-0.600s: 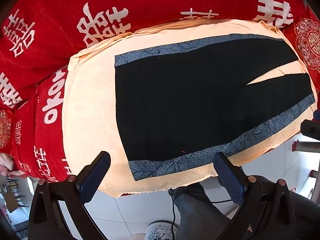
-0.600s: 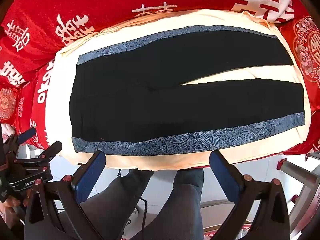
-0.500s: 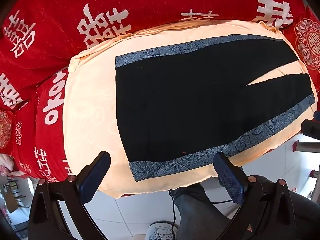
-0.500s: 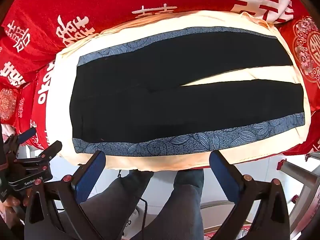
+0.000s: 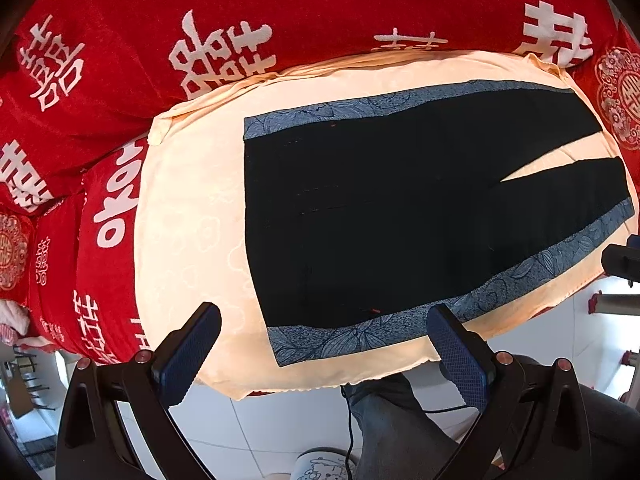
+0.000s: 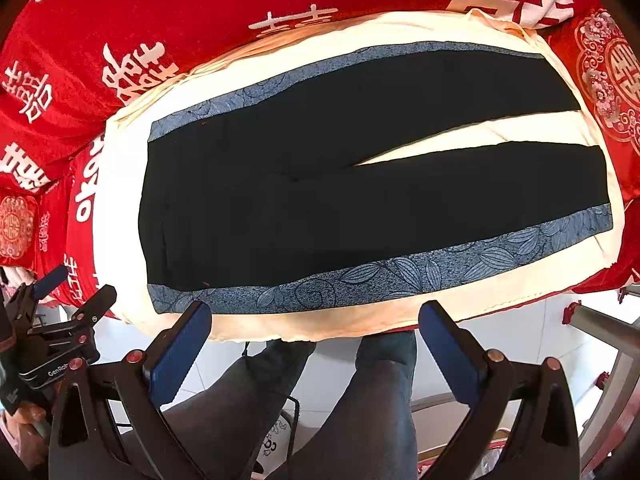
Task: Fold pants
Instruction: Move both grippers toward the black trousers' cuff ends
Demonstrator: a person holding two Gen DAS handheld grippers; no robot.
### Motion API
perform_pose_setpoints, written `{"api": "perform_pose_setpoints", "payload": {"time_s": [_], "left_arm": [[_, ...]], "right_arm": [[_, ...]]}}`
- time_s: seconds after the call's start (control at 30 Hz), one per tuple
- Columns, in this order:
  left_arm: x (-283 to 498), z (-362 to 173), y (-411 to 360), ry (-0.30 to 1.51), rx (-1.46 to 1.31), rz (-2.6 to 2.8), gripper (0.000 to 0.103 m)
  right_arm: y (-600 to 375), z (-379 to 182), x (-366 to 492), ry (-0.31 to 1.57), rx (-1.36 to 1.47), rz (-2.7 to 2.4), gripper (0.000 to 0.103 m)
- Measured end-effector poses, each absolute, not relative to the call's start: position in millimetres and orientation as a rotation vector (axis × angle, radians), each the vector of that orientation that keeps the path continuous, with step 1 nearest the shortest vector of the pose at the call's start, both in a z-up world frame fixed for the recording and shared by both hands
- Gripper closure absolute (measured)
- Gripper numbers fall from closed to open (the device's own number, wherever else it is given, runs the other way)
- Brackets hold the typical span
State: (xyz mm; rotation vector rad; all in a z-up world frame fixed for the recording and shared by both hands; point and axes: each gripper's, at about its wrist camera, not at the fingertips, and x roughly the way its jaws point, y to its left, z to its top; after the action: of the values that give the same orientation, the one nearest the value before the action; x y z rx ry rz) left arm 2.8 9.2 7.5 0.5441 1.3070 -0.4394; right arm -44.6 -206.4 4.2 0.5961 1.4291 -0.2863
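Black pants [image 5: 384, 216] with blue leaf-patterned side stripes lie flat and spread out on a cream cloth [image 5: 188, 208], waistband to the left, legs to the right. They also show in the right wrist view [image 6: 360, 200]. My left gripper [image 5: 324, 332] is open and empty, held above the near waistband corner. My right gripper [image 6: 316, 324] is open and empty, held above the near edge of the cloth, below the near striped leg [image 6: 400, 272].
A red blanket [image 5: 280, 12] with white characters surrounds the cream cloth [image 6: 460, 300]. The person's legs [image 6: 384, 400] and white tiled floor [image 5: 280, 420] are below the near edge. The left gripper shows at the left of the right wrist view [image 6: 60, 320].
Both views have shifted very slightly; the pants lie unchanged and both grippers stay open.
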Motion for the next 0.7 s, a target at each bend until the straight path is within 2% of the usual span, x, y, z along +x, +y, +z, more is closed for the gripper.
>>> {"api": "perform_pose_setpoints", "payload": {"time_s": [0.7], "left_arm": [[-1.7, 14.0, 3.6, 1.358, 0.479, -0.288, 0.0]], "right_arm": [[-228.1, -2.0, -37.0, 1.421, 0.649, -0.196, 0.0]]}}
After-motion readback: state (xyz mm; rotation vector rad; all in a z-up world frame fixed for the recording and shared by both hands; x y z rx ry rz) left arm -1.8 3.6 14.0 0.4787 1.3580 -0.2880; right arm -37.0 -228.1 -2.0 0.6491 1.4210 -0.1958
